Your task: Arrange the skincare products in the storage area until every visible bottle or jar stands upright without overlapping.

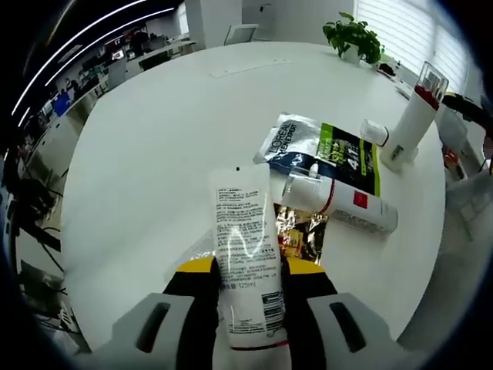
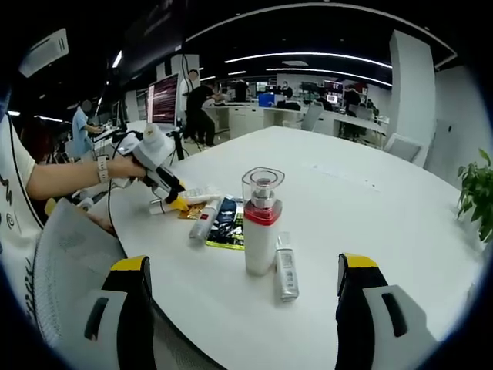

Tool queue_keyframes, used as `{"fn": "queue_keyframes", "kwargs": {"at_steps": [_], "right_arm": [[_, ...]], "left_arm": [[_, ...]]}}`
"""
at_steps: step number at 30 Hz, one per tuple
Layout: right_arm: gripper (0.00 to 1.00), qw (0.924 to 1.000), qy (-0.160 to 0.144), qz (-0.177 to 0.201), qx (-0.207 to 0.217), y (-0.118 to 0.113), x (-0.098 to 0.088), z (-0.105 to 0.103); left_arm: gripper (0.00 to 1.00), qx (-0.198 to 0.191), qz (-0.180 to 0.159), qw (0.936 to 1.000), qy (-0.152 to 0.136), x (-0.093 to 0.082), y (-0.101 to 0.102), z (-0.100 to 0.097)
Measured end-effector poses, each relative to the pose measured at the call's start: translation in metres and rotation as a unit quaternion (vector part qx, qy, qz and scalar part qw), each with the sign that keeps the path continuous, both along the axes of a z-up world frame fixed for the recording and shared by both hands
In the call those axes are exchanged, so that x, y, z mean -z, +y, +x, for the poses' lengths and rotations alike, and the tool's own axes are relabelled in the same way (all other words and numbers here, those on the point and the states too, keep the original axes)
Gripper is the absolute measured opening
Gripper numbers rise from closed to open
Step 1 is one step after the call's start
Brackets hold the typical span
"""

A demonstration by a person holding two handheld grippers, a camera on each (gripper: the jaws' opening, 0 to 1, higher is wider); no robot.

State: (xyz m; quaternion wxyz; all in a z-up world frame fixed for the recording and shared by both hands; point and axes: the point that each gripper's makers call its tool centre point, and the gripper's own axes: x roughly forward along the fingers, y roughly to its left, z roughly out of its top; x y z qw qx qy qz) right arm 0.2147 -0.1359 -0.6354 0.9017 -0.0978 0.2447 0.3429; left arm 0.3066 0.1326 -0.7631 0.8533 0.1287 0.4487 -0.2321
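Gripped between the yellow-tipped jaws of the left gripper (image 1: 248,289) is a white tube (image 1: 245,258), held lengthwise along the jaws with its printed back label facing the camera and its flat crimped end pointing out over the round white table (image 1: 154,154); in the right gripper view the same left gripper (image 2: 176,202) is seen low over the far-left part of the cluster, carried by a person's hand (image 2: 127,166). To do this step well, the tube is best turned cap-down, lowered onto a bare patch of table beside the other items, and released only once it is judged steady, since a soft tube on a narrow cap can tip easily. Just past the tube, a white bottle with a red band (image 1: 339,202) lies on its side across a dark sachet with a green panel (image 1: 323,150), so an overlap is yet to be cleared. Further right, a tall spray bottle with a red collar and clear cap (image 1: 412,116) stands upright, with a small white tube (image 1: 373,132) lying close beside its base. A potted plant (image 1: 353,37) sits at the far edge. Moving to the right gripper (image 2: 243,289), its jaws are spread wide and nothing is held or touched; it hangs near the upright spray bottle (image 2: 262,223) and the small tube (image 2: 286,266) lying beside it, which is still to be stood up.
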Motion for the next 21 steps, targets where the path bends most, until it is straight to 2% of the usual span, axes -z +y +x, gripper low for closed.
{"fn": "queue_keyframes", "kwargs": {"at_steps": [3,6,7,10,12,15,21], "right_arm": [[1.0,1.0,-0.003,0.001,0.0,0.001,-0.001,0.0],[1.0,1.0,-0.005,-0.002,-0.003,0.002,0.0,-0.002],[1.0,1.0,-0.005,-0.002,-0.004,0.003,0.0,-0.002],[1.0,1.0,-0.004,0.001,-0.003,0.003,0.001,-0.003],[1.0,1.0,-0.006,0.004,-0.003,0.004,0.0,-0.003],[1.0,0.9999,-0.009,0.009,-0.002,0.005,-0.003,-0.003],[0.97,0.9997,-0.022,0.013,-0.001,0.008,-0.01,-0.001]], "left_arm": [[0.24,0.0,0.001,0.9999,-0.011,-0.001,0.0,-0.002],[0.24,-0.009,-0.017,0.9998,-0.01,-0.001,0.001,-0.003],[0.24,-0.016,-0.034,0.9992,-0.012,-0.002,-0.002,-0.007],[0.24,-0.018,-0.041,0.9989,-0.014,-0.003,-0.002,-0.011],[0.23,-0.015,-0.043,0.9987,-0.023,-0.006,-0.002,-0.02],[0.23,-0.027,-0.093,0.9948,-0.032,-0.016,-0.01,-0.022],[0.23,-0.021,-0.113,0.9915,-0.06,-0.038,-0.017,-0.025]]}}
